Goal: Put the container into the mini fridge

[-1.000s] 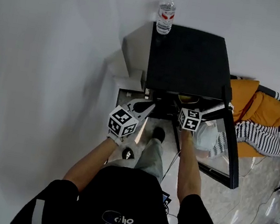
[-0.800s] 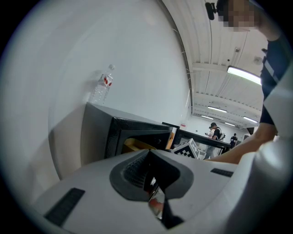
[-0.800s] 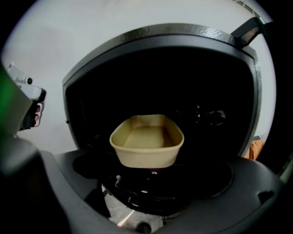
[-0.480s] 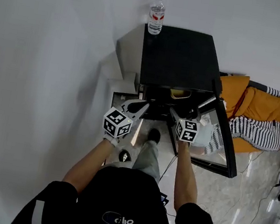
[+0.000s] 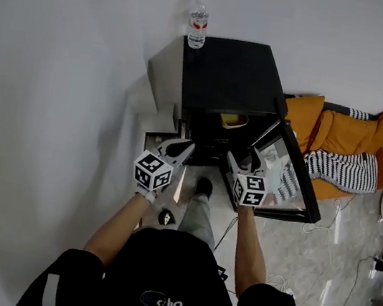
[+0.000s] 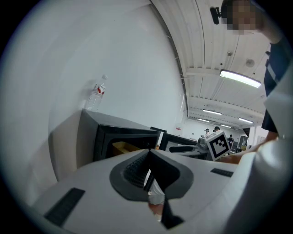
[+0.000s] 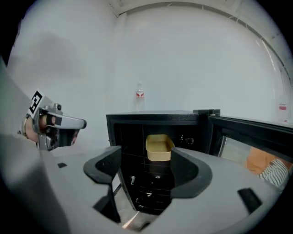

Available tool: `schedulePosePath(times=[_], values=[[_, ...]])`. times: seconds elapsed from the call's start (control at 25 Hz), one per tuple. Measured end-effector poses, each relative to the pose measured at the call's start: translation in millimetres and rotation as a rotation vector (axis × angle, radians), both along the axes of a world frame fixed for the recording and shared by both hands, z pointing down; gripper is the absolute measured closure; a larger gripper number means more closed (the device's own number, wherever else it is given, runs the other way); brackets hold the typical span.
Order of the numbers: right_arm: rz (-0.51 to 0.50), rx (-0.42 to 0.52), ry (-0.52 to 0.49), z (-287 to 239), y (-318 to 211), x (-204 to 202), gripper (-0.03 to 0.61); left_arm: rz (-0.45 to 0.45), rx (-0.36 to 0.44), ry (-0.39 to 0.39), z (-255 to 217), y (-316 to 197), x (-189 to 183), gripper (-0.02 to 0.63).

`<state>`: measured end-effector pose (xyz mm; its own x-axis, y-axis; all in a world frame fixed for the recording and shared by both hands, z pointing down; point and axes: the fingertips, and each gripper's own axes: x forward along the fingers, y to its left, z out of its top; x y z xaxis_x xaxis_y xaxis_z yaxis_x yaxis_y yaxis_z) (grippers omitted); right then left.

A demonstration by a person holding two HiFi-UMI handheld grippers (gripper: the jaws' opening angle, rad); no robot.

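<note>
The black mini fridge (image 5: 226, 74) stands with its glass door (image 5: 290, 181) swung open to the right. The yellow container (image 5: 233, 120) sits on a shelf inside, and the right gripper view shows the container (image 7: 159, 147) straight ahead, apart from the jaws. My right gripper (image 5: 242, 163) hangs in front of the opening; in its own view the right gripper (image 7: 147, 167) is closing its jaws with nothing between them. The left gripper (image 5: 179, 150) is held at the fridge's left front corner. Seen from its own camera, the left gripper (image 6: 149, 155) is shut and empty.
A water bottle (image 5: 198, 25) stands on the fridge's top back-left corner. Orange and striped fabric (image 5: 338, 148) lies to the right behind the door. A white wall runs along the left. The person's shoe (image 5: 204, 186) and cables are on the floor below the grippers.
Both grippers have drawn back from the fridge opening toward the person. The right one has left the container on the shelf, which now shows clearly inside.
</note>
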<state>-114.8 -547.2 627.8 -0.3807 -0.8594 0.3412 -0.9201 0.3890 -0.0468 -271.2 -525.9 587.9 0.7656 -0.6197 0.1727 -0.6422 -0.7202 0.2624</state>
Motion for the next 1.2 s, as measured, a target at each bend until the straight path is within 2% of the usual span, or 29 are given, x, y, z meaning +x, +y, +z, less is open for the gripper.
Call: schedulePosePath(times=[0.52,0.92,1.2], values=[[-0.041,-0.016,-0.025,-24,58,-17,0.488,-0.007,0.030,0.021,-21,26,-12,0.607],[-0.032,-0.030,-0.038,-27,77,-23,0.569,0.012,0.038,0.026,-24,39,-15,0.607],[-0.048,-0.036,-0.054,-31,83,-27,0.571,0.013,0.037,0.026,-24,45,-20,0.607]])
